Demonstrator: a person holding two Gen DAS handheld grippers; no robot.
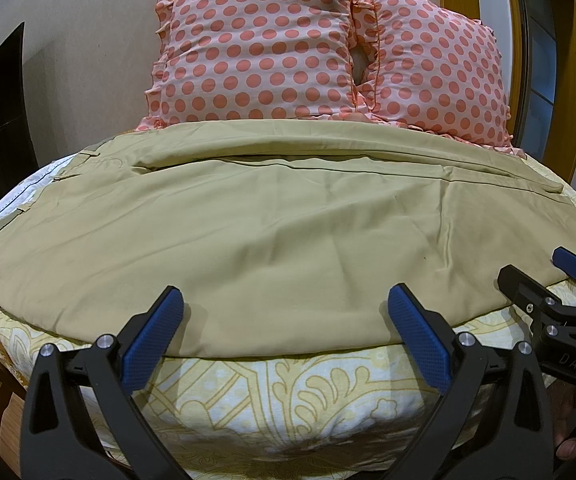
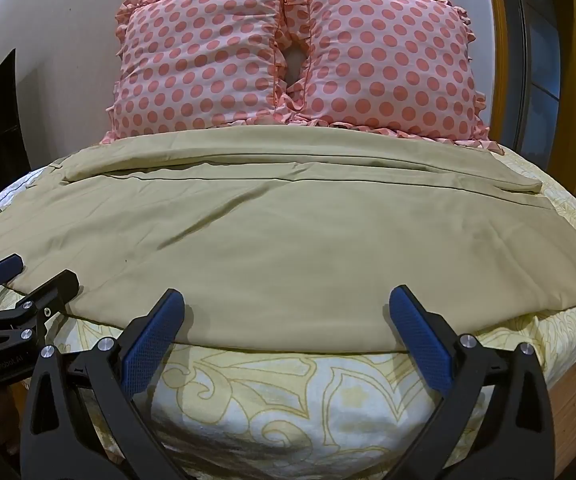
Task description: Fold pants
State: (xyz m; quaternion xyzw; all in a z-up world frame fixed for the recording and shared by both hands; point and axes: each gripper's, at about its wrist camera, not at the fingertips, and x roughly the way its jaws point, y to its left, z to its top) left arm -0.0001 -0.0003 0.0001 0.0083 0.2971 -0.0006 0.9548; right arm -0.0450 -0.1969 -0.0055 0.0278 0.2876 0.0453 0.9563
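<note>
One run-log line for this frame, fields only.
pants: flat on bed, legs stacked lengthwise | left gripper: open, at near edge, empty | right gripper: open, at near edge, empty | pillows: behind

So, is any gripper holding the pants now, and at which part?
Nothing is held. The left gripper and the right gripper are both open, at the near edge of the pants.

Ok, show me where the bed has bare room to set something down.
Free: the patterned sheet strip between the pants near edge and the bed's front, and a sliver right of the pants. Crowded: the pants cover the middle, and both polka-dot pillows fill the head.
</note>
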